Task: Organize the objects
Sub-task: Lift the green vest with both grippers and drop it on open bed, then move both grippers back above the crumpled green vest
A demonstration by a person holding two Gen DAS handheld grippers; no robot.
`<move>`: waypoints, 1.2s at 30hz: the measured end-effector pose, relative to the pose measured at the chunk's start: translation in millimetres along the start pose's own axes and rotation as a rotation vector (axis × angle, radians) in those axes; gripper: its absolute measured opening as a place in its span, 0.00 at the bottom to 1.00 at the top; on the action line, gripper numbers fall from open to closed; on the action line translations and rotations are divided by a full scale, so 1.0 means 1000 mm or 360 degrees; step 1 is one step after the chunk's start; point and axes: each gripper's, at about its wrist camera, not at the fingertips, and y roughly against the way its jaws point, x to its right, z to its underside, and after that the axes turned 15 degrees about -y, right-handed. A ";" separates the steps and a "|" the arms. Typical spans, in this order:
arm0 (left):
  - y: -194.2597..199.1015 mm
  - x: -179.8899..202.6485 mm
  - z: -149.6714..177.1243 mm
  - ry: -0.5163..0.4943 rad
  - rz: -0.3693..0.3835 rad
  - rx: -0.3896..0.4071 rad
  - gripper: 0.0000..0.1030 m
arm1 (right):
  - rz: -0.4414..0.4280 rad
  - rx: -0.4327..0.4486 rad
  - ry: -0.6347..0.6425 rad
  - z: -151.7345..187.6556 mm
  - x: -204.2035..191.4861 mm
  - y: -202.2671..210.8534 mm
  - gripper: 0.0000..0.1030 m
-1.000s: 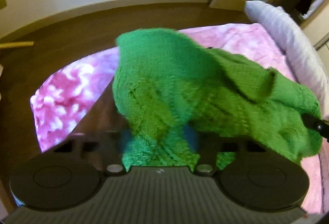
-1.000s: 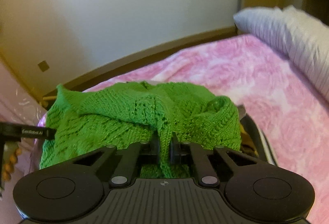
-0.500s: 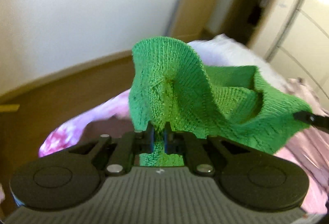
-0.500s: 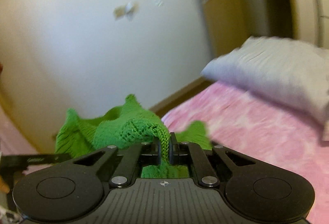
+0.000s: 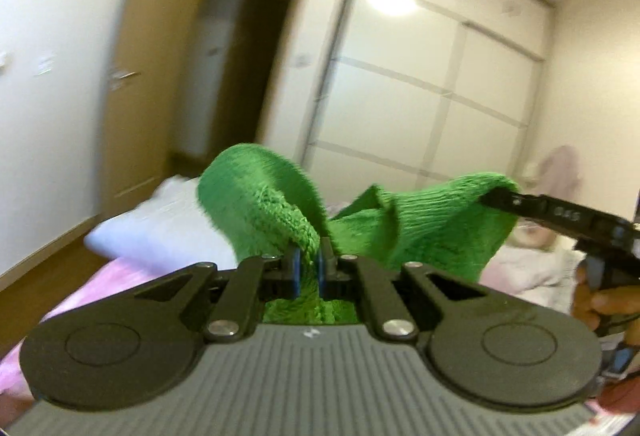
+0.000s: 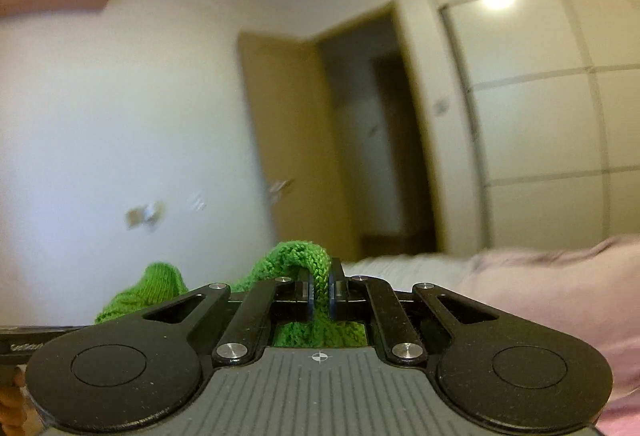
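Note:
A green knitted garment [image 5: 420,232] hangs in the air between both grippers, well above the bed. My left gripper [image 5: 309,264] is shut on one edge of it, the knit bunched between the pads. In the left wrist view the right gripper [image 5: 490,198] reaches in from the right, clamped on the garment's far corner. In the right wrist view my right gripper [image 6: 320,288] is shut on a thick fold of the green garment [image 6: 296,260], which droops to the left. The lower part of the garment is hidden behind the gripper bodies.
A bed with a pink cover [image 5: 96,288] and a white pillow [image 5: 160,228] lies below. An open wooden door [image 6: 288,152] and a dark doorway stand ahead, white wardrobe doors [image 5: 432,100] to the right. A person's hand [image 5: 608,302] holds the right gripper's handle.
Both grippers have risen and tilted from pointing down at the bed to nearly level, lifting the green garment clear of the bed. The left gripper closed on the knit early on.

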 end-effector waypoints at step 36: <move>0.040 0.336 0.149 -0.0511 0.0861 -0.1074 0.43 | 0.1166 -0.0781 -0.0568 0.123 0.183 0.400 0.57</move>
